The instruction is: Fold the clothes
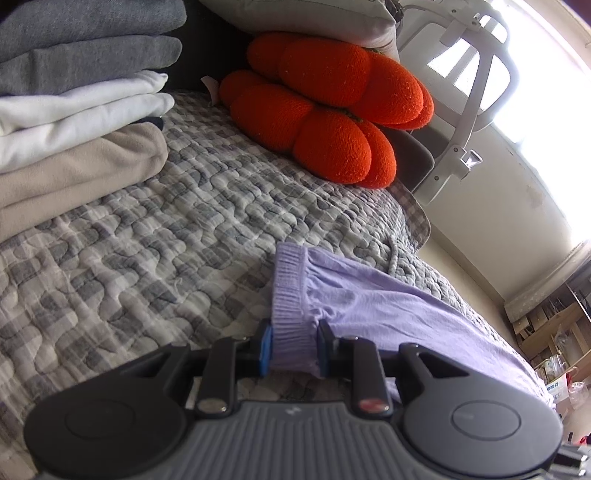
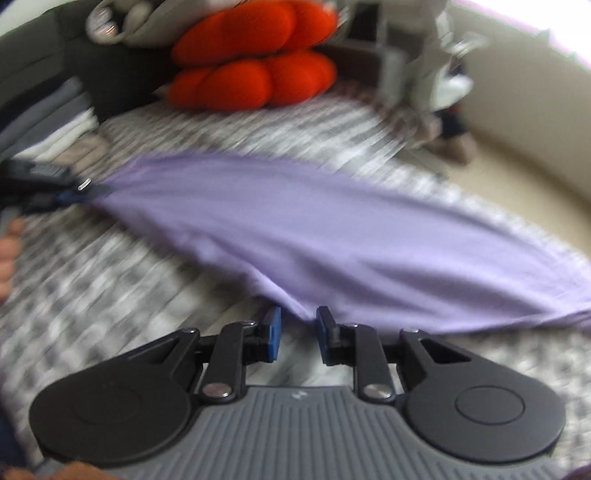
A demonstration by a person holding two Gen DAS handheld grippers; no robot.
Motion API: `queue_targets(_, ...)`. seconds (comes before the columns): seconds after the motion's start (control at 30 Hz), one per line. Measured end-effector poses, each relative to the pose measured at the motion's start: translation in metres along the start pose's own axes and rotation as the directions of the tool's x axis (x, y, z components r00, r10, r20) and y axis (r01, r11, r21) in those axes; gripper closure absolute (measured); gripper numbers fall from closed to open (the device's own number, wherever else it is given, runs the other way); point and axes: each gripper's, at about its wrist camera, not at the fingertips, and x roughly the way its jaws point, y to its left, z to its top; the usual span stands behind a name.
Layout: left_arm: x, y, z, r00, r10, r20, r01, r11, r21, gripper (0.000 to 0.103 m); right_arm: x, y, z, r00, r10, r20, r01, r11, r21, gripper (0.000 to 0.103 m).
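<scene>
Lilac garment (image 1: 369, 299) waistband clamped in left tool (image 1: 294, 347); right tool (image 2: 298, 334) blurrily seems parted

A checked grey-and-white quilt (image 1: 147, 240) covers the bed. At its far end lie two orange lobed cushions (image 1: 325, 107), one stacked on the other, with a pale pillow (image 1: 295, 16) resting on top. Beside the bed stands a white office chair (image 1: 469, 92) (backlit by the window). Cluttered wooden shelves (image 1: 554, 332) fill the corner.
</scene>
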Motion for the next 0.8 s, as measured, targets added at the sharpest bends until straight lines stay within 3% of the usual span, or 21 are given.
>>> queue_targets(0.07,0.000,0.000,0.000,1.000,-0.001,0.001,0.001,1.000,-0.002,0.078,0.000,0.008,-0.001,1.000,0.005,-0.006,-0.006,0.999,-0.038,0.075)
queue_targets(0.2,0.000,0.001,0.000,1.000,-0.002,0.004,0.002,1.000,0.000,0.078,0.003,0.013,0.005,0.998,0.067,0.007,-0.067,0.998,-0.006,0.076)
queue_targets(0.27,-0.001,0.001,0.000,1.000,-0.002,0.005,0.002,1.000,0.002,0.078,0.005,0.016,0.008,0.998,-0.039,0.051,0.039,0.999,-0.006,0.078)
queue_targets(0.37,-0.001,0.000,0.000,1.000,-0.003,0.006,0.003,1.000,0.002,0.078,0.008,0.011,0.016,0.975,-0.194,0.108,0.192,0.981,0.025,0.078)
queue_targets(0.57,-0.001,0.001,0.000,1.000,-0.009,0.002,0.009,1.000,-0.006,0.078,0.004,-0.002,0.012,0.982,-0.168,0.087,0.164,0.985,0.060,0.078)
queue_targets(0.6,-0.001,0.001,0.001,1.000,-0.010,0.001,0.010,1.000,-0.007,0.078,0.002,-0.004,0.011,0.984,-0.158,0.080,0.154,0.987,0.056,0.078)
queue_targets(0.7,-0.001,0.002,0.001,1.000,-0.012,0.000,0.012,1.000,-0.012,0.078,-0.003,-0.009,0.004,1.000,-0.004,0.023,0.002,0.997,0.071,0.071)
queue_targets(0.8,-0.001,0.003,0.002,1.000,-0.015,-0.004,0.015,1.000,-0.018,0.078,-0.008,-0.014,-0.002,0.988,0.151,-0.032,-0.148,0.985,0.094,0.067)
